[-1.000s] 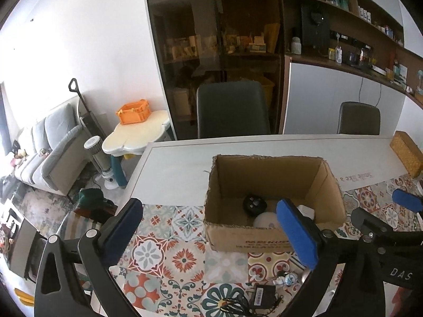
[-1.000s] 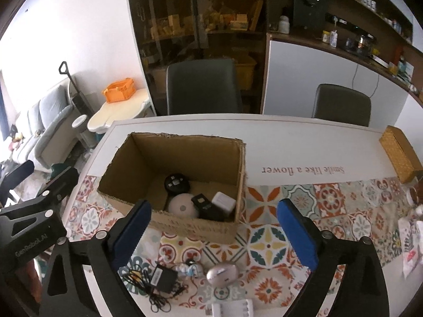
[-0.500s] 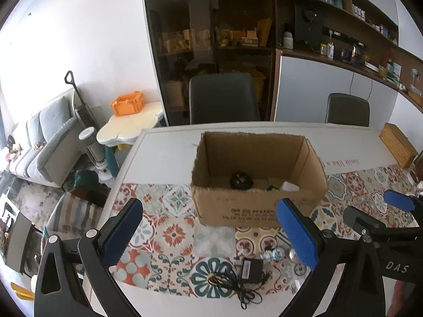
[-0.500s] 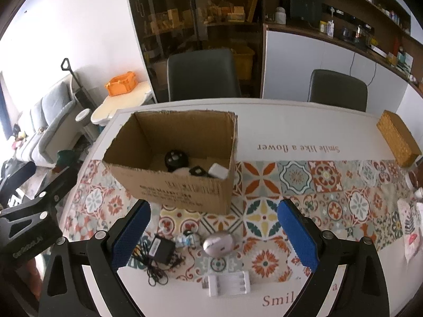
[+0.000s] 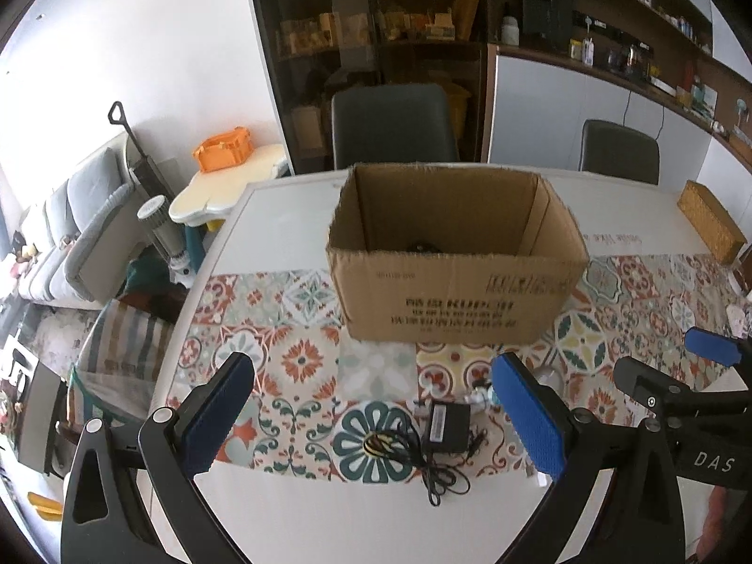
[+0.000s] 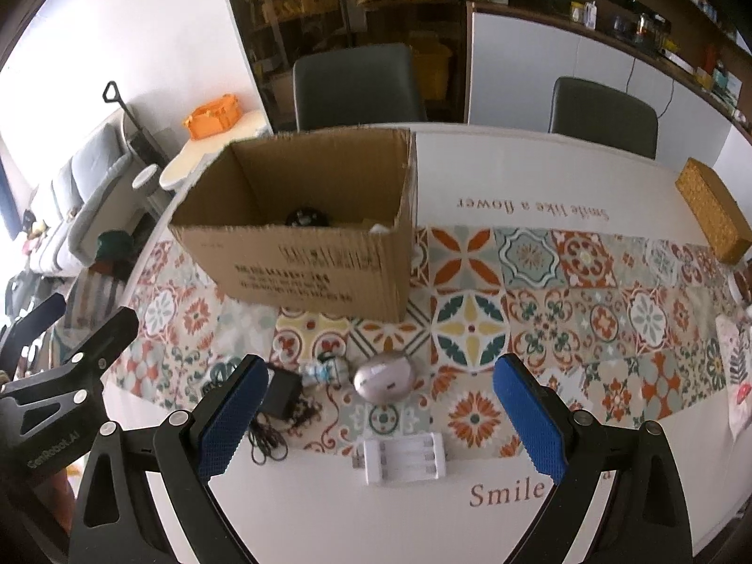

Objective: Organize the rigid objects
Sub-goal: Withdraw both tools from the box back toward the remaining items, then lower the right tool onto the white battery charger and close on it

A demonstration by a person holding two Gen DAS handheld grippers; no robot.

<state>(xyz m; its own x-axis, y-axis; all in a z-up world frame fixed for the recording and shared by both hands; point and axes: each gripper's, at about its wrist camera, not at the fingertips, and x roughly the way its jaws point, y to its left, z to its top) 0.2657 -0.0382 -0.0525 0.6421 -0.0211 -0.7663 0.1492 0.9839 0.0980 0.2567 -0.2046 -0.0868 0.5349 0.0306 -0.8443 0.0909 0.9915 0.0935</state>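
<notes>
Hand-held gripper (image 6: pixel 378 416) gapes — tablecloth (image 6: pixel 512 493) reads "Smile".

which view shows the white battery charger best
The right wrist view: the white battery charger lies whole and unblocked between the open fingers. The left wrist view doesn't show it clearly; its own right finger covers that area.

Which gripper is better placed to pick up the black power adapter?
Left. The left gripper is open with the black power adapter between its fingers; in the right gripper view it lies off-centre, behind the left finger.
</notes>
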